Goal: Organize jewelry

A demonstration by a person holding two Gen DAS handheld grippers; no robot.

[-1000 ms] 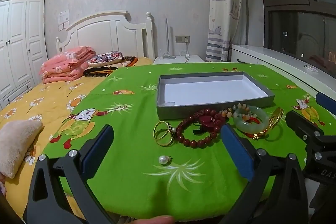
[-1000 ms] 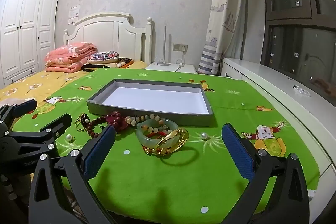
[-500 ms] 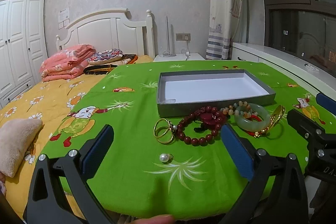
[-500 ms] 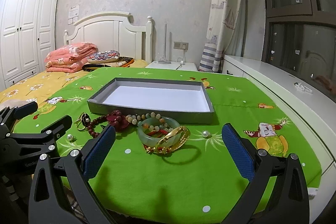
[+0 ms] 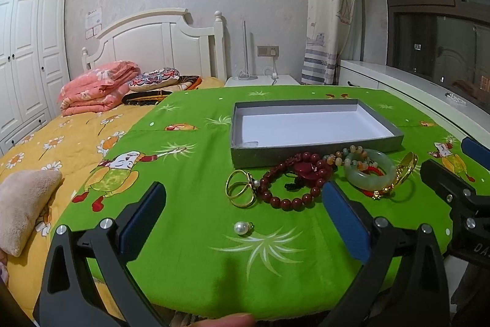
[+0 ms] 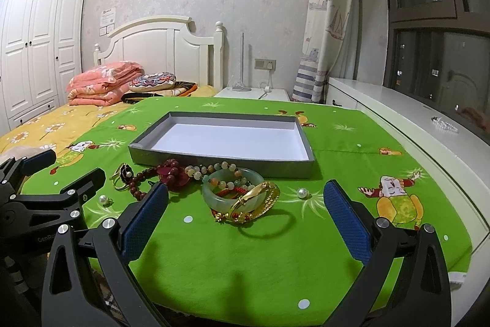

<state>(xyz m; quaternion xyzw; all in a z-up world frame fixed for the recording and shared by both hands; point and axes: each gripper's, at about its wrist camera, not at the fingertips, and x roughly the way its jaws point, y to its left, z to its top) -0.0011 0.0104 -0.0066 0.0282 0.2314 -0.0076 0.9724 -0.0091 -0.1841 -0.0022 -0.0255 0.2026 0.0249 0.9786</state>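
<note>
Here, grey tray (image 6: pixel 306 166) lying long axis crosswise, jewelry (image 6: pixel 242 193) before it

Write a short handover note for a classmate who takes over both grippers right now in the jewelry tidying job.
Left gripper: open, empty, hovering over the near table edge.
Right gripper: open, empty, hovering in front of the pile.
Grey tray: empty, on the green cloth.
In front of it, unsorted: gold rings, dark red bead bracelet, pale bead strand, jade bangle, gold bracelet.
Loose pearls: one by the left gripper, one right of the pile.
Done: nothing. Left: move every piece into the tray.
</note>
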